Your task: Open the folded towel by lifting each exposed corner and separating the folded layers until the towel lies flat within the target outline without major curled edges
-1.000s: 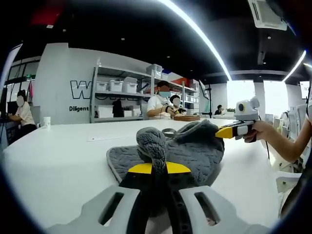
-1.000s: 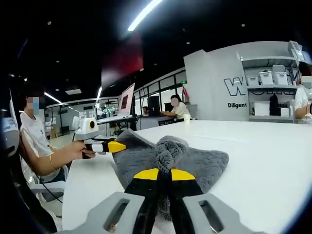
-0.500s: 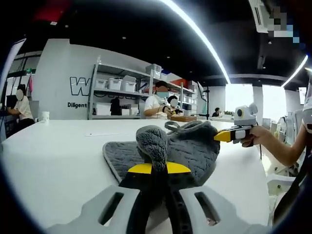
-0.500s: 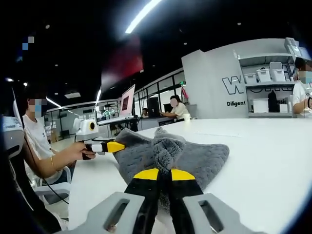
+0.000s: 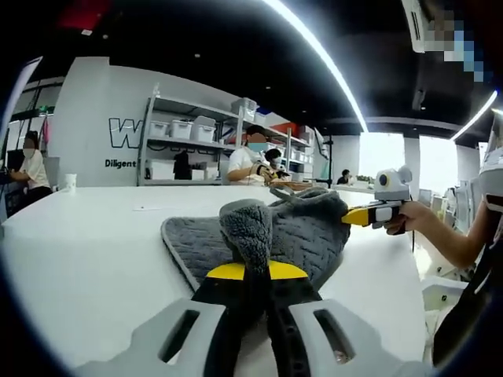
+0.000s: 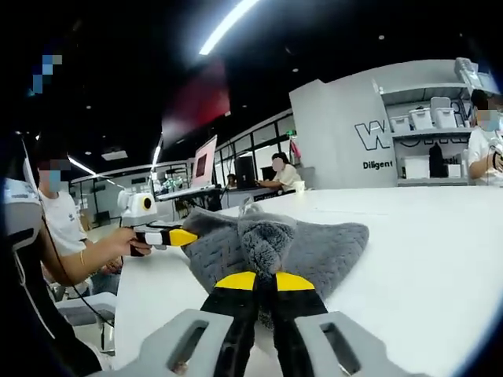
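Left gripper (image 5: 255,271): jaws closed on a bunched corner of the grey towel (image 5: 302,239), the fabric standing up in a rounded tuft directly above the yellow jaw tips. In the right gripper view the same tool (image 6: 185,236) enters from the left, held in a person's hand (image 6: 130,242), its yellow tip clamped on a raised towel edge.

Right gripper (image 6: 263,280): jaws closed on a second bunched corner of the towel (image 6: 330,243), the pinched fabric rising in a tuft just above the tips. In the left gripper view this tool (image 5: 355,214) enters from the right, gripped by a hand (image 5: 409,220), its tip buried in the lifted right-hand side of the towel.

Towel: partly lifted off the white worktop (image 5: 86,251) at both held corners; the remainder rests on the surface, with a bound edge lying flat toward the left in the left gripper view. It sits near the worktop edge closest to the person.

Surroundings: shelving with storage bins (image 5: 185,129) against a grey wall, and seated people (image 5: 251,161) beyond the far edge of the worktop.
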### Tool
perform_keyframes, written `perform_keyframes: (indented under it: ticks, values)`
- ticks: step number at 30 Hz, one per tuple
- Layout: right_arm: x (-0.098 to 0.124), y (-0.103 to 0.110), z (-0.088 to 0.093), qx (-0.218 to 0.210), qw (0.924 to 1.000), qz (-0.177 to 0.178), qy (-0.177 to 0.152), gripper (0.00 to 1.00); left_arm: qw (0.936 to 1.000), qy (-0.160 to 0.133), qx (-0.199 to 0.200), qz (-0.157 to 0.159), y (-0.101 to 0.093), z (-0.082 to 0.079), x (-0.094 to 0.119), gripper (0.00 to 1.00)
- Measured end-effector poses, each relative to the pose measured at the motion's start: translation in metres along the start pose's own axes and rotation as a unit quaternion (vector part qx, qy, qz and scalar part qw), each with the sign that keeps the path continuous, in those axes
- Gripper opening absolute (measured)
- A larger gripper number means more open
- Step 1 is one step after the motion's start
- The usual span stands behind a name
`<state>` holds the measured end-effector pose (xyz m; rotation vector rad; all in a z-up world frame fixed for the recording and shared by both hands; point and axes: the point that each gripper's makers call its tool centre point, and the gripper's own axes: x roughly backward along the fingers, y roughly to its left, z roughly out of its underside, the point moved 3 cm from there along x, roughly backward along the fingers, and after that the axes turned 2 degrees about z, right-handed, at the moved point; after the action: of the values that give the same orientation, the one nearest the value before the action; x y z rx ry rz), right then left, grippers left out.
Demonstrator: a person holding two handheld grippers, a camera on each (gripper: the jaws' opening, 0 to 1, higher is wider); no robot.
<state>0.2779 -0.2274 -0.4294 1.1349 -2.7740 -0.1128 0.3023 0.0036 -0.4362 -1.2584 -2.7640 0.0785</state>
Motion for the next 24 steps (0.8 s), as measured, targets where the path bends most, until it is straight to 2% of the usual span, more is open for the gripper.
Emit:
perform_keyframes:
  ticks: [11,24]
  values:
    - [0.006,0.005,0.005,-0.005,1.0000,-0.004,0.002,0.00,1.0000,0.005,0.000,-0.003,-0.005,0.003,0.006,0.05]
    - [0.015,0.013,0.014,0.007,0.9998,-0.011,0.018,0.00,0.9998,0.017,-0.003,-0.003,-0.015,0.010,0.015,0.06]
